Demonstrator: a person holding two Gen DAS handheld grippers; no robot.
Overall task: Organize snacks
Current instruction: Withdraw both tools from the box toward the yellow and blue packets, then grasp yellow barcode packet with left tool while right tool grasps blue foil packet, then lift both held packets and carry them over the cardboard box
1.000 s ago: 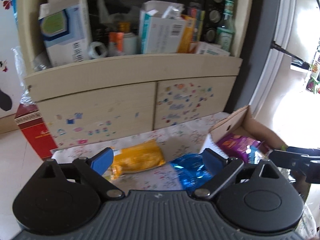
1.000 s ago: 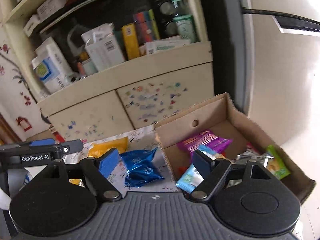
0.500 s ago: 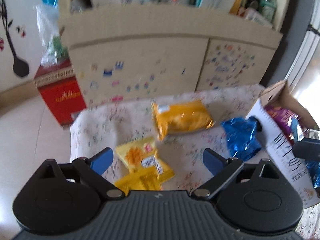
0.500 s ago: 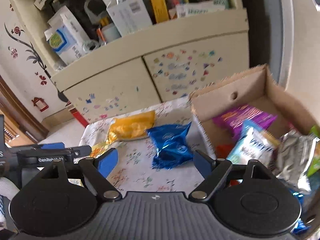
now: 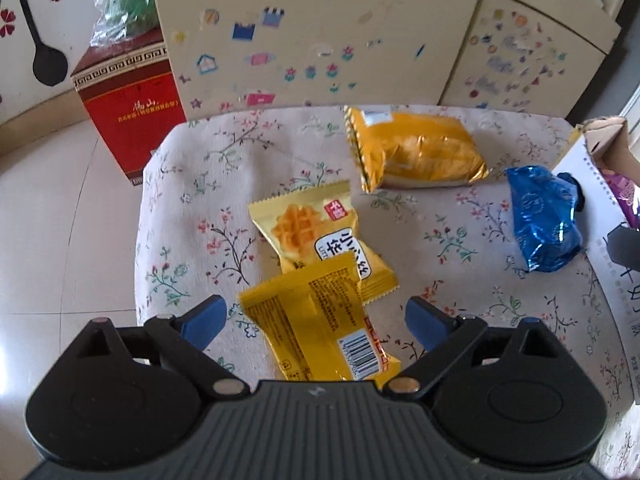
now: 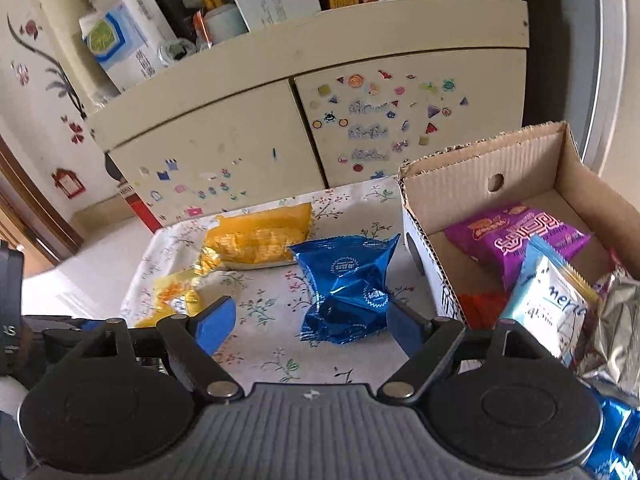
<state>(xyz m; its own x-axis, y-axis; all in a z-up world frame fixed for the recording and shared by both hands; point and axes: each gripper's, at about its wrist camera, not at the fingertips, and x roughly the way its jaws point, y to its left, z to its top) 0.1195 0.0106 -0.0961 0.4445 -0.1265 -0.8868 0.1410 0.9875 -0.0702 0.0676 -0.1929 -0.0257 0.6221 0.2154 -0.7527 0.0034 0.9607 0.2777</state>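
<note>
Two small yellow waffle packets [image 5: 320, 280] lie overlapped on the flowered tablecloth [image 5: 200, 216]. My left gripper [image 5: 314, 320] hangs open right over the nearer packet, one blue pad on each side, not touching. An orange cake pack [image 5: 416, 152] lies further back. A blue foil packet [image 6: 344, 280] lies beside the cardboard box [image 6: 452, 184]. My right gripper [image 6: 308, 322] stands open just in front of the blue packet, whose near edge reaches between the pads. The blue foil packet [image 5: 544, 220] also shows at the right of the left wrist view.
The box holds a purple packet [image 6: 520, 240], a white-blue packet [image 6: 556, 304] and a silver one [image 6: 616, 320]. A sticker-covered cupboard [image 6: 304, 128] with a cluttered shelf stands behind the table. A red carton [image 5: 128, 104] sits on the tiled floor at left.
Both grippers have dropped and tilted down towards the table. The left one now looks down on the yellow packets; the right one has closed in on the blue packet. Jaws stayed wide.
</note>
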